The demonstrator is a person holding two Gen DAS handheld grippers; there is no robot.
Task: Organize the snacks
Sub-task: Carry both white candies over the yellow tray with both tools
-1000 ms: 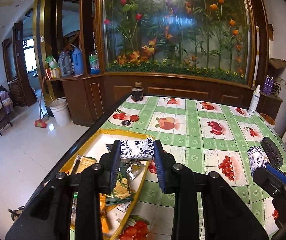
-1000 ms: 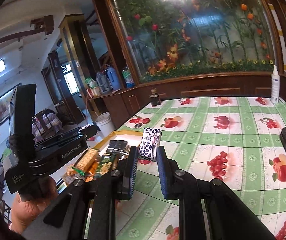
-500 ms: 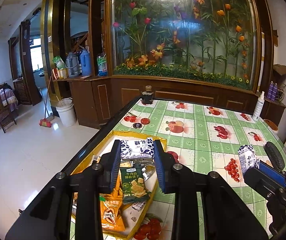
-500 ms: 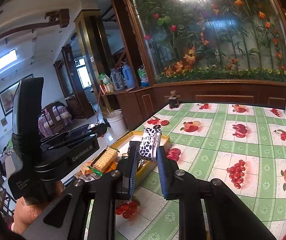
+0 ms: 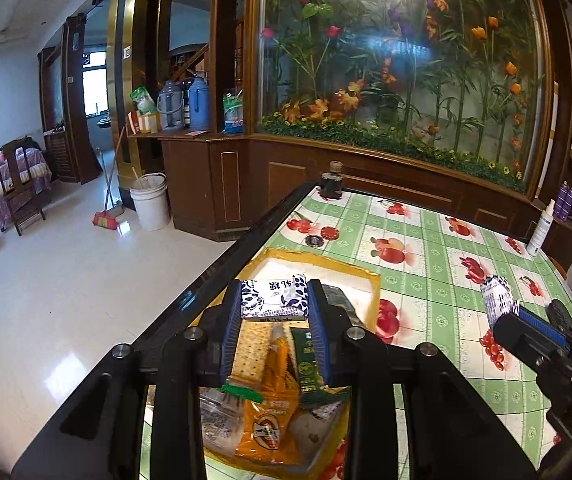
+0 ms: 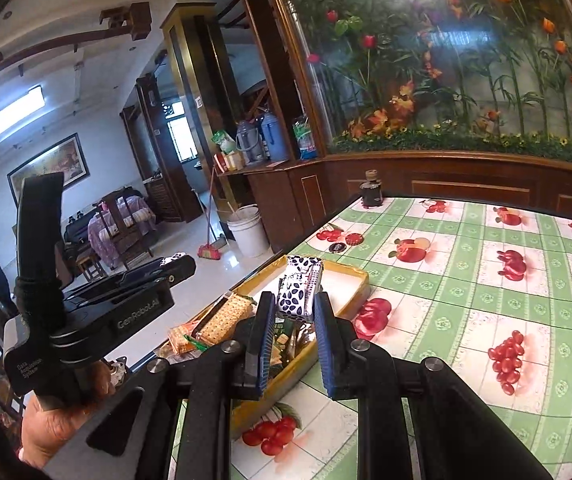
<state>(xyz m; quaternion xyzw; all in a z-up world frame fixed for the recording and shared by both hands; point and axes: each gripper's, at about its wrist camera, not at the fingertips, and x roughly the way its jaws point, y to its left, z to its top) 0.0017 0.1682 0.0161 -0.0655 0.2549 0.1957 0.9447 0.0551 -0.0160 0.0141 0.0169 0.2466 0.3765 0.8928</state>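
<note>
Two black tools each clench a white-and-navy patterned candy packet: left tool point(image 5: 273, 300) at frame centre, right tool point(image 6: 296, 312) above the yellow cardboard tray point(image 6: 356, 284) of snacks.

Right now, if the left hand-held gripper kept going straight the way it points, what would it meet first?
Probably the yellow tray: the left hand-held gripper, shut on a blue-and-white candy packet, points down over the tray's bare far end. Depth is uncertain.

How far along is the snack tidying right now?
Several packets, like the cracker pack and orange packet, already lie in the yellow tray. Left tongs and right tongs each grip a blue-and-white candy pack, neither yet released into it.
</note>
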